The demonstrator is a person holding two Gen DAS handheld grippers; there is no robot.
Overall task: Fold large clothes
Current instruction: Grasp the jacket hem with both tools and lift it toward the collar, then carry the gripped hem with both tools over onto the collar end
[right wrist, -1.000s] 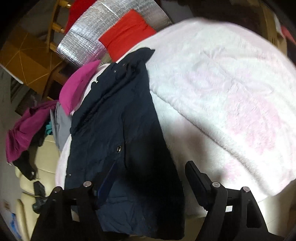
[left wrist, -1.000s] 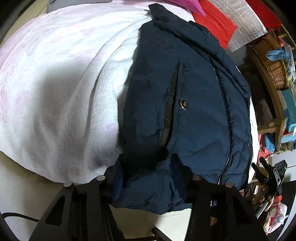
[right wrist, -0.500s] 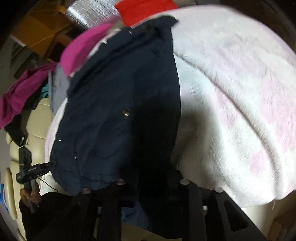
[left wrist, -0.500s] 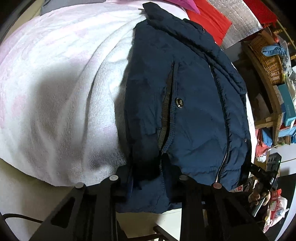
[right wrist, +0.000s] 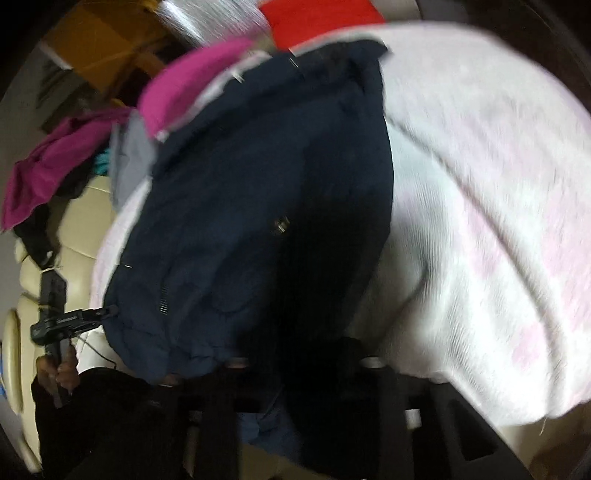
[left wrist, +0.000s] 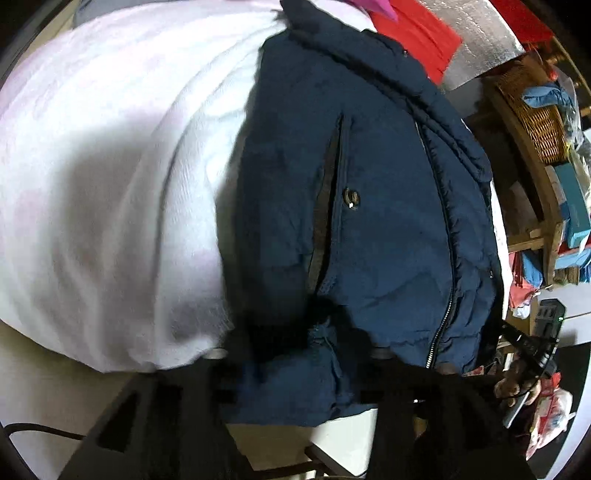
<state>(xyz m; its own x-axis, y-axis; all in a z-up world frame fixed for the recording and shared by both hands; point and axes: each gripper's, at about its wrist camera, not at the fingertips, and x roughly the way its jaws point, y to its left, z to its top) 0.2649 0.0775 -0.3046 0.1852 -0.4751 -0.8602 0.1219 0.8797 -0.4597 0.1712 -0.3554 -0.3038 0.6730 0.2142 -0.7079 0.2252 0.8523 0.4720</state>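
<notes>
A: Left wrist view, left to right: we see the white-pink blanket (left wrist: 110,192), then the navy jacket (left wrist: 369,221) lying flat on it, collar far from us, hem hanging over the near edge. Snap button (left wrist: 351,197) mid-front, zipper (left wrist: 441,325) toward the right.

B: Left hand-held gripper (left wrist: 295,354)?

A: Pinching the jacket hem; fabric bunched between its fingers. Further right we have a wicker basket (left wrist: 535,122) on a wooden shelf, and the other gripper at the frame edge.

B: Right wrist view?

A: Blurred. On the left we see the left hand-held gripper (right wrist: 107,312) at the jacket's corner, cream sofa cushions (right wrist: 74,229) behind it, magenta cloth (right wrist: 55,162) above. Navy jacket (right wrist: 240,221) in the middle, blanket (right wrist: 498,203) to the right.

B: Right hand-held gripper (right wrist: 295,365)?

A: Closed on the jacket's near hem; dark fabric fills the gap between its fingers. Red cloth (right wrist: 317,18) at top.
</notes>
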